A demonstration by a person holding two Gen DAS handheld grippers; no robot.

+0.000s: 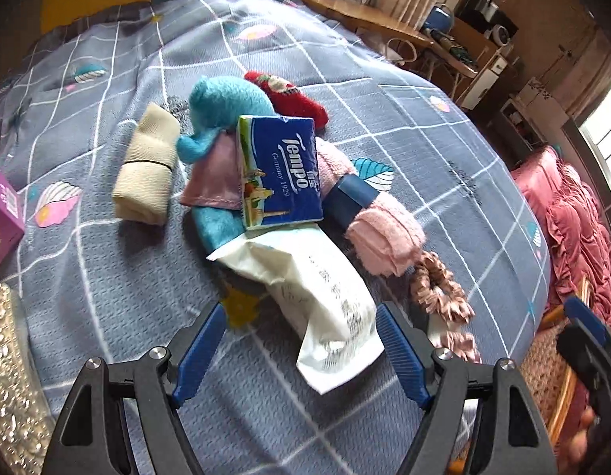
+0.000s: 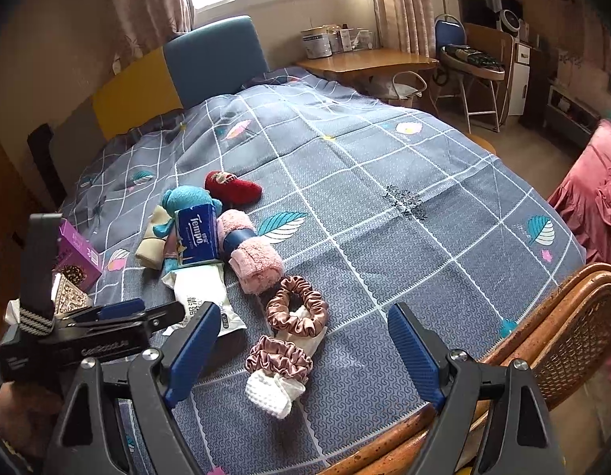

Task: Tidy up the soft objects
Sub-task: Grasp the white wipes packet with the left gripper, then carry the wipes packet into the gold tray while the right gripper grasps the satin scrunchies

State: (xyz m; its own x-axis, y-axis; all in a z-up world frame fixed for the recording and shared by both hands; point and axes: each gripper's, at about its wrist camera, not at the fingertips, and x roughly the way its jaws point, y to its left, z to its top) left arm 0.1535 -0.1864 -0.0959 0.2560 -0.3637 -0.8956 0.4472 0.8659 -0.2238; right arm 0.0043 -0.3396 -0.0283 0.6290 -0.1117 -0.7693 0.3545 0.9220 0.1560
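Both jaws of the left gripper are spread wide astride the white tissue pack, untouched, lying crumpled just below the blue Tempo pack; the right gripper is held wide, empty.

Soft items on checked bedspread

- Everything sits on the grey checked bedspread.
- Blue Tempo tissue pack lies on the turquoise plush toy, with the cream rolled cloth to its left and the red plush slipper behind.
- Pink rolled towel is right of the pack.
- White wet-wipe packet lies in front, between the left gripper's jaws.
- Two pink satin scrunchies lie right of the packet.
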